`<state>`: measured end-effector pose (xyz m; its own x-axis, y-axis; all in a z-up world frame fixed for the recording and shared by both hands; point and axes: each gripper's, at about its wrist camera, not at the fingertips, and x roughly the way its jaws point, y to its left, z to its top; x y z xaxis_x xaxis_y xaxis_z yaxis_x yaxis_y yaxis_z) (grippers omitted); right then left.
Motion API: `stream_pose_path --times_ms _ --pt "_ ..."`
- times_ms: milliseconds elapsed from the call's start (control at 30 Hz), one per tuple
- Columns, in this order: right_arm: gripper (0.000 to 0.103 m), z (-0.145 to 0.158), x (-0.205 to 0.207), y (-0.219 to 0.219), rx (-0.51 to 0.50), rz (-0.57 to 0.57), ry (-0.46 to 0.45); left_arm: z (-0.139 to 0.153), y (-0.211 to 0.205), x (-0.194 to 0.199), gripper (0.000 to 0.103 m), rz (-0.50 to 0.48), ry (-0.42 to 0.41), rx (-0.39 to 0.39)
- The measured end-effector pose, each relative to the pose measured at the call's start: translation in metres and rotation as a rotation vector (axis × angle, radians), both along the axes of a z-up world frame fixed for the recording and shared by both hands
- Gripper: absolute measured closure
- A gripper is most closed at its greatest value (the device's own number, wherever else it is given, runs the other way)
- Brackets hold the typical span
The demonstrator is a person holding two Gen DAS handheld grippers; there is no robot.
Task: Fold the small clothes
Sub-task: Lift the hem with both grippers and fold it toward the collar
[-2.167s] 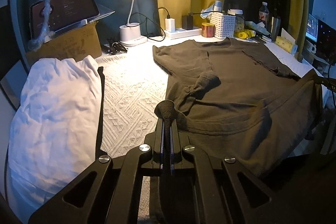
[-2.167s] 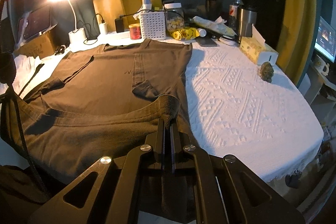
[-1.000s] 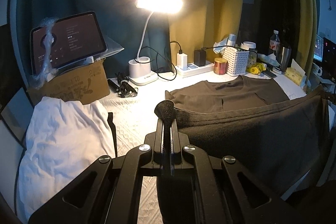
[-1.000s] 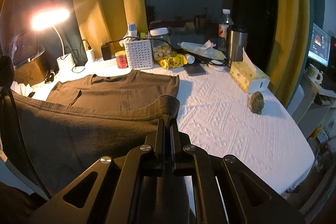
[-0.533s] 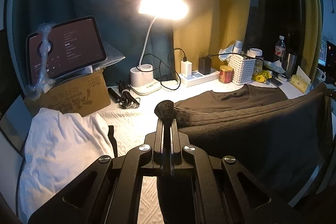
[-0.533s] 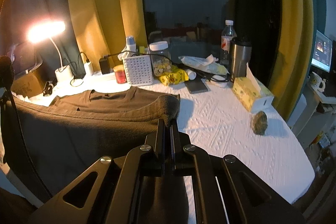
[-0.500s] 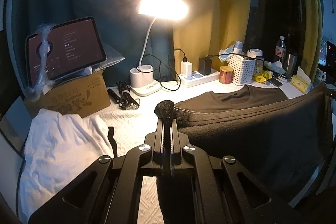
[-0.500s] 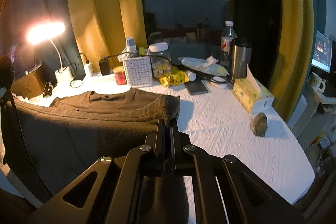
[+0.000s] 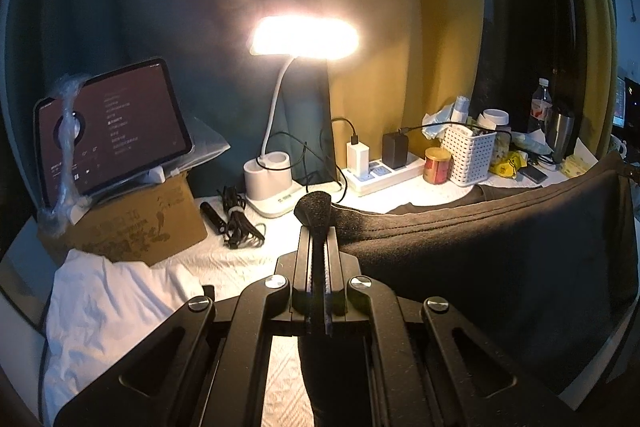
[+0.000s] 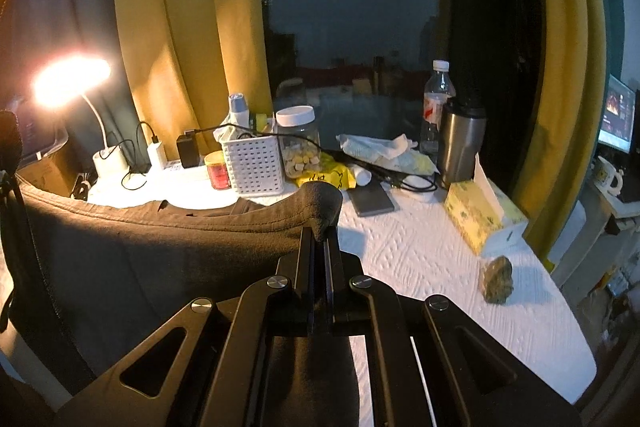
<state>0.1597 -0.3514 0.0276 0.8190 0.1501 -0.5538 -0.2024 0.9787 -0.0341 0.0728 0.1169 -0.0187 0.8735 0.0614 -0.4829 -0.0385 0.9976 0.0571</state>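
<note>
A dark brown T-shirt (image 9: 500, 259) hangs stretched between my two grippers above the white textured table. My left gripper (image 9: 316, 231) is shut on one bottom corner of the hem, which bunches up above its tips. My right gripper (image 10: 320, 231) is shut on the other corner of the T-shirt (image 10: 140, 247). The lifted hem runs taut between them like a curtain and hides most of the table behind it. Only the collar end (image 10: 192, 209) still lies on the table, near the back clutter.
A lit desk lamp (image 9: 304, 39), a tablet (image 9: 112, 127) on a cardboard box (image 9: 132, 223), a power strip (image 9: 384, 171) and a white basket (image 10: 254, 163) line the back. White cloth (image 9: 108, 311) lies at the left. A tissue box (image 10: 480, 215) and a stone (image 10: 498, 279) sit at the right.
Both grippers have carried the held hem up and toward the back of the table. Less of the T-shirt's flat part shows beyond the hem than a second ago.
</note>
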Motion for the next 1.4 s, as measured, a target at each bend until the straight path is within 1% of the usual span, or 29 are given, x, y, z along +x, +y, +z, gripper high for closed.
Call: stream_pose_path --times_ms 467,567,800,1167,1400 --pt "0.098 0.006 0.047 0.006 -0.027 0.007 -0.027 0.003 0.003 0.043 0.101 -0.009 -0.018 0.01" --pt "0.098 0.005 0.055 0.006 -0.03 0.009 -0.028 0.003 0.003 0.043 0.101 -0.009 -0.019 0.011" --pt "0.098 -0.002 0.081 0.011 -0.036 0.016 -0.022 0.003 0.008 0.067 0.101 -0.009 -0.022 0.013" --pt "0.098 -0.016 0.122 0.024 -0.051 0.017 -0.01 -0.006 0.017 0.102 0.101 -0.012 -0.017 0.013" --pt "0.098 -0.033 0.15 0.032 -0.07 0.014 0.004 -0.018 0.025 0.127 0.101 -0.015 -0.005 0.011"
